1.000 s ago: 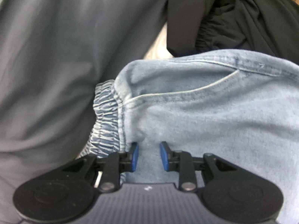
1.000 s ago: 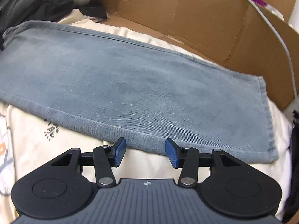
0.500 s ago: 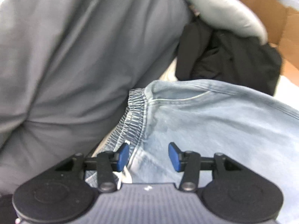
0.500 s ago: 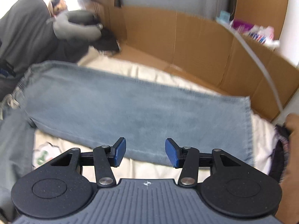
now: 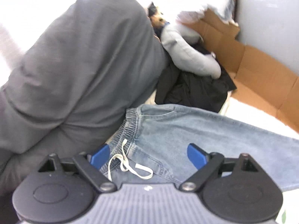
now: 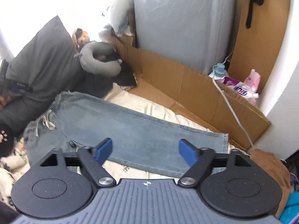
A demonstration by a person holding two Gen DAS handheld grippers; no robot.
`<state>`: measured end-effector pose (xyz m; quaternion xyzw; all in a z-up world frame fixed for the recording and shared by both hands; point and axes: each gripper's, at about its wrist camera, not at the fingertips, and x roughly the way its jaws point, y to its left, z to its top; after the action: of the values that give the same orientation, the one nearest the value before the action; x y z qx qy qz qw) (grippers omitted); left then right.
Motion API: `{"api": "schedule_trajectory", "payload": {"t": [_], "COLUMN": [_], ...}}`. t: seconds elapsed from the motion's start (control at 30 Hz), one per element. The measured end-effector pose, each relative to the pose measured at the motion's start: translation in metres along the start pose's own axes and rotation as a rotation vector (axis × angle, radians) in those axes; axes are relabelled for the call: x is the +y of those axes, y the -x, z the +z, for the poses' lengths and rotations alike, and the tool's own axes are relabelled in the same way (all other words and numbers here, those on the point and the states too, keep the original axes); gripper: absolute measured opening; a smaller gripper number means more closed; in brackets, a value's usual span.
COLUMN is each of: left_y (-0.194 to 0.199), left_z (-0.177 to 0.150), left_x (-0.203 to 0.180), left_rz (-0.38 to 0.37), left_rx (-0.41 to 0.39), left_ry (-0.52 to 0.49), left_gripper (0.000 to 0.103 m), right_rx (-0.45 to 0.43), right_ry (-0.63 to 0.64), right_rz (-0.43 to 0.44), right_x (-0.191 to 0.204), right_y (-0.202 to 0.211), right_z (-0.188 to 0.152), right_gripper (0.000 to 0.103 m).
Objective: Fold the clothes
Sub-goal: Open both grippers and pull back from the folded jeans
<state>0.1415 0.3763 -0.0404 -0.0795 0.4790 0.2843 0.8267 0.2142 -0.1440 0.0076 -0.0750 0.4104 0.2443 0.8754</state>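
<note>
Light blue jeans (image 6: 134,130) lie folded lengthwise and flat on a cream sheet (image 6: 155,106), waistband at the left, hem at the right. In the left wrist view the elastic waistband (image 5: 129,123) and white drawstring (image 5: 125,160) show below my left gripper (image 5: 147,155). Its jaws are opening wide, well above the denim (image 5: 205,134), with nothing between the blue pads. My right gripper (image 6: 145,152) hangs high over the lower edge of the jeans; its jaws are opening too and hold nothing.
A dark grey pillow (image 5: 84,65) lies left of the waistband, with a grey neck pillow (image 6: 99,61) and black clothing (image 5: 196,89) behind. Cardboard walls (image 6: 186,85) run along the far side. A white cable (image 6: 229,104), bottles (image 6: 241,87) and a brown garment (image 6: 269,166) sit at the right.
Both grippers rose well away from the jeans and their jaws spread much wider. The left gripper's pads left the fabric by the waistband, and the drawstring came into view.
</note>
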Motion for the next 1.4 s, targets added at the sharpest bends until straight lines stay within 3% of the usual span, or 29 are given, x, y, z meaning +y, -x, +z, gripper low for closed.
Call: {"api": "schedule_trajectory", "payload": {"t": [0.07, 0.17, 0.4, 0.57, 0.73, 0.87, 1.17, 1.4], "left_y": [0.016, 0.034, 0.074, 0.107, 0.135, 0.146, 0.175, 0.166], "left_z": [-0.003, -0.010, -0.018, -0.021, -0.036, -0.041, -0.054, -0.085], "left_x": [0.006, 0.009, 0.004, 0.007, 0.017, 0.023, 0.037, 0.026], "left_rz": [-0.015, -0.056, -0.158, -0.193, -0.181, -0.164, -0.141, -0.168], "left_rx": [-0.001, 0.035, 0.074, 0.053, 0.038, 0.057, 0.038, 0.017], "left_ry": [0.018, 0.017, -0.015, -0.011, -0.001, -0.003, 0.031, -0.047], "left_gripper": [0.094, 0.097, 0.102, 0.102, 0.102, 0.102, 0.102, 0.102], "right_rx": [-0.002, -0.036, -0.076, -0.127, -0.193, -0.185, -0.175, -0.146], "right_ry": [-0.012, -0.071, -0.194, -0.184, -0.245, -0.296, -0.204, -0.257], "right_rz": [-0.028, -0.034, -0.039, -0.083, -0.063, -0.002, 0.015, 0.045], "right_x": [0.003, 0.004, 0.012, 0.017, 0.005, -0.001, 0.025, 0.037], "right_y": [0.018, 0.046, 0.114, 0.163, 0.192, 0.197, 0.189, 0.157], "right_z": [0.003, -0.002, -0.017, -0.022, -0.033, -0.046, -0.069, -0.094], "right_gripper": [0.093, 0.103, 0.103, 0.103, 0.103, 0.103, 0.103, 0.103]}}
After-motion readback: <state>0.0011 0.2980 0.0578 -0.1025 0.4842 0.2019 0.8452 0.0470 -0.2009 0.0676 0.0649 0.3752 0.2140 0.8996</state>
